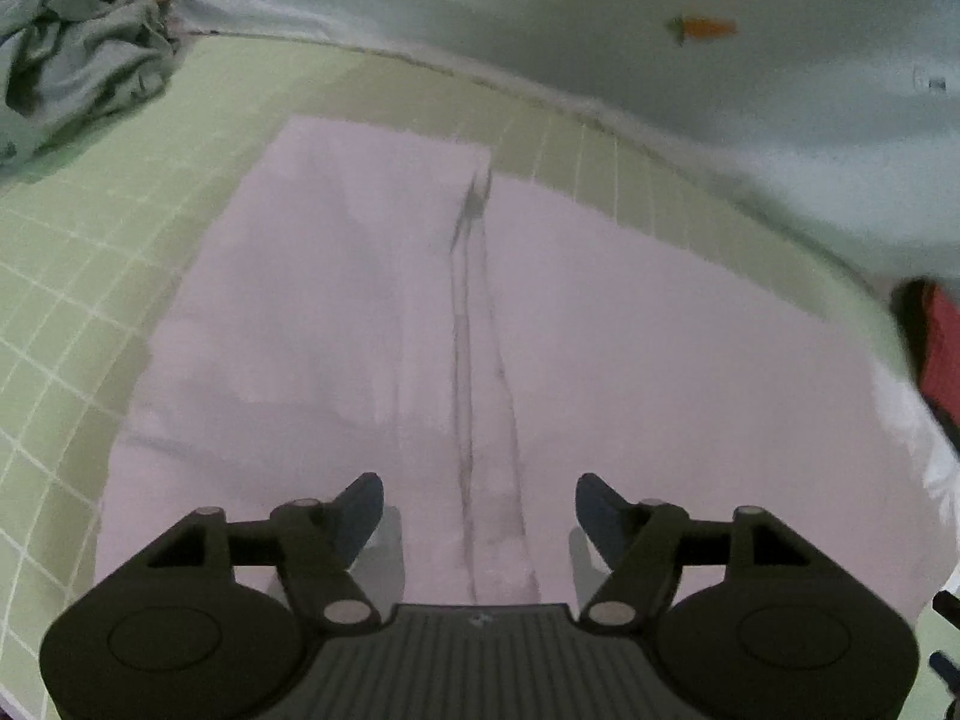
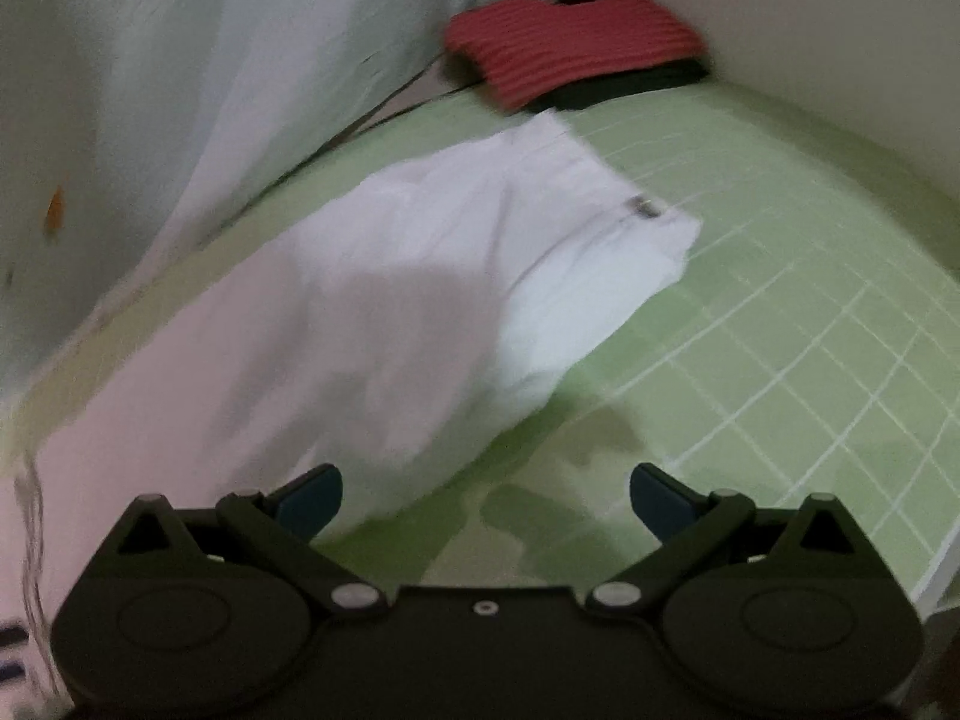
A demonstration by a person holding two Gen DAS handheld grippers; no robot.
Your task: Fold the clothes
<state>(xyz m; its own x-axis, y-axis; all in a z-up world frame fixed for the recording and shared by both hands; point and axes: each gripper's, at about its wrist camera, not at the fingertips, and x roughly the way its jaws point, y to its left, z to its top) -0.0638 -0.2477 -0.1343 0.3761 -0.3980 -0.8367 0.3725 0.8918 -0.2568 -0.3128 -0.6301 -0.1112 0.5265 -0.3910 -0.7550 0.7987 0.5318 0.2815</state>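
Risk: white trousers (image 1: 456,324) lie only partly folded, the two legs side by side; a pinch that takes one layer instead of both would likely drag the legs askew.
Risk, right side: waist end sits loosely rumpled in the right wrist view; a fast lift there may spill the fold open.
Garment look: pale, thin cloth, dark seam line running down the middle, small grey tab (image 2: 645,207) at the waistband; edges soft with blur.
Garment place: flat on the green gridded surface (image 1: 72,276), centre, hem far, waist toward the right.
Left gripper (image 1: 479,510): jaws wide apart, nothing between them, hovering just over the cloth.
Right gripper (image 2: 486,495): spread wide, empty, over bare mat beside the garment's near edge.
Nearby: crumpled grey clothes (image 1: 78,54) far left; folded red garment (image 2: 570,39) far right.
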